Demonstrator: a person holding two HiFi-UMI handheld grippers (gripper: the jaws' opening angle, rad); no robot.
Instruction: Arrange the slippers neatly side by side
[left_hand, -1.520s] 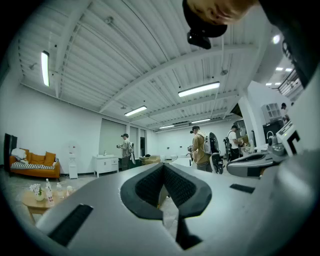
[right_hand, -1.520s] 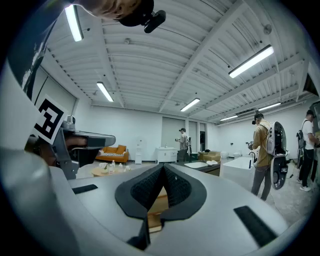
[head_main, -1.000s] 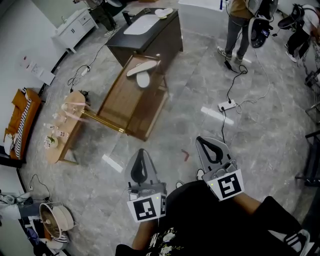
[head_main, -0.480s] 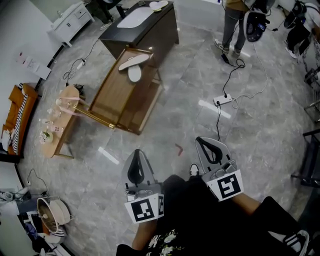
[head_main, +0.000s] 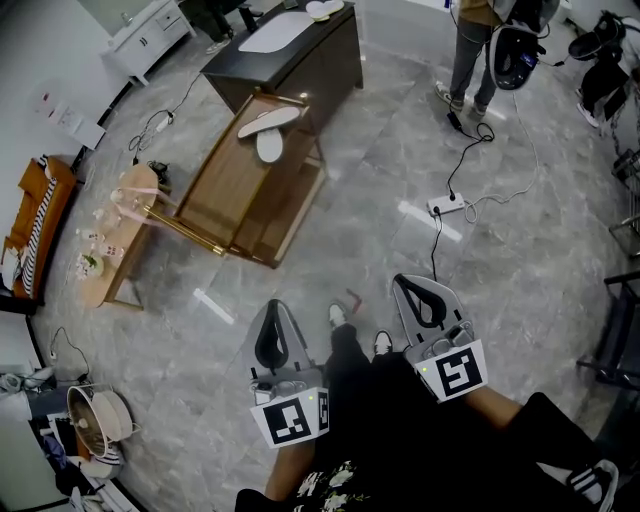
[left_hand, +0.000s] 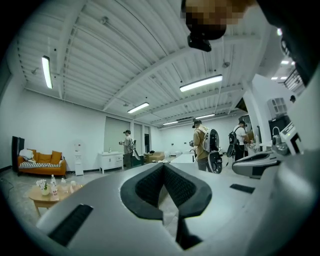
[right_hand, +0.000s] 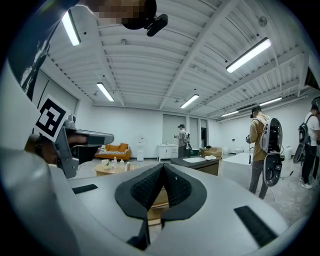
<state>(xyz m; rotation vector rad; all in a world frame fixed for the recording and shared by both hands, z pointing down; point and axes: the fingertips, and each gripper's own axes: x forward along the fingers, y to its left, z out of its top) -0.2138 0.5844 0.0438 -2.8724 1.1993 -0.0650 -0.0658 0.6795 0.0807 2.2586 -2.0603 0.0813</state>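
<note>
First, with the grey left gripper (head_main: 279, 310) and grey right gripper (head_main: 405, 286) pressed together empty, we should approach the pale flat slippers (head_main: 268, 124) far ahead.

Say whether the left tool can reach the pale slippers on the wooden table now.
Probably not: the left tool, shut and empty, sits near the person's body, and the pale slippers on the brown wooden table lie far across the grey floor, with no obstacle between.

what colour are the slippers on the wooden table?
Off-white, both slippers, against the brown wooden table. The head view shows them best.
</note>
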